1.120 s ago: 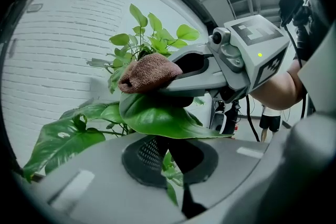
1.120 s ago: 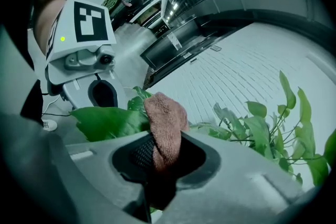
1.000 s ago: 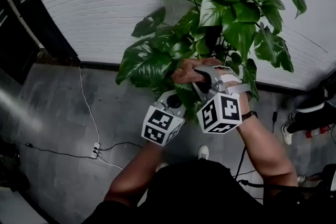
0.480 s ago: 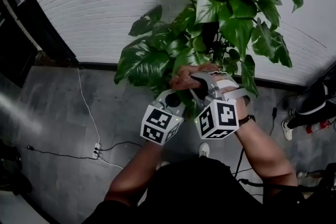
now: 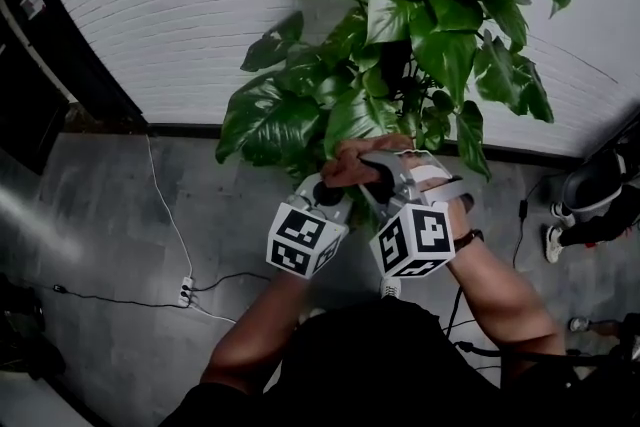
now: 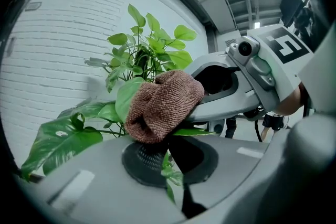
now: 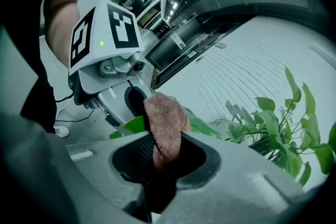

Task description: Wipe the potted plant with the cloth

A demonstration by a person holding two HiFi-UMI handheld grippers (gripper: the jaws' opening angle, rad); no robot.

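Note:
The potted plant (image 5: pixel 400 45) with broad green leaves rises in front of a white brick wall. Both grippers meet at its lower leaves. My right gripper (image 5: pixel 372 165) is shut on a brown knitted cloth (image 5: pixel 350 160), which bulges out of its jaws (image 7: pixel 163 123). In the left gripper view the cloth (image 6: pixel 163 105) lies pressed on top of a leaf (image 6: pixel 202 132). My left gripper (image 5: pixel 325 193) sits just under and left of it, jaws closed on a small leaf (image 6: pixel 169 170). The plant's pot is hidden.
A white brick wall (image 5: pixel 180 5) stands behind the plant. On the grey floor lie a power strip with white cable (image 5: pixel 182 290) at left. A bystander's shoes (image 5: pixel 555 240) are at right, and a dark doorway (image 5: pixel 30 85) is at far left.
Both grippers have sunk slightly lower in the head view while staying together at the same leaves. The cloth stays clamped in the right gripper.

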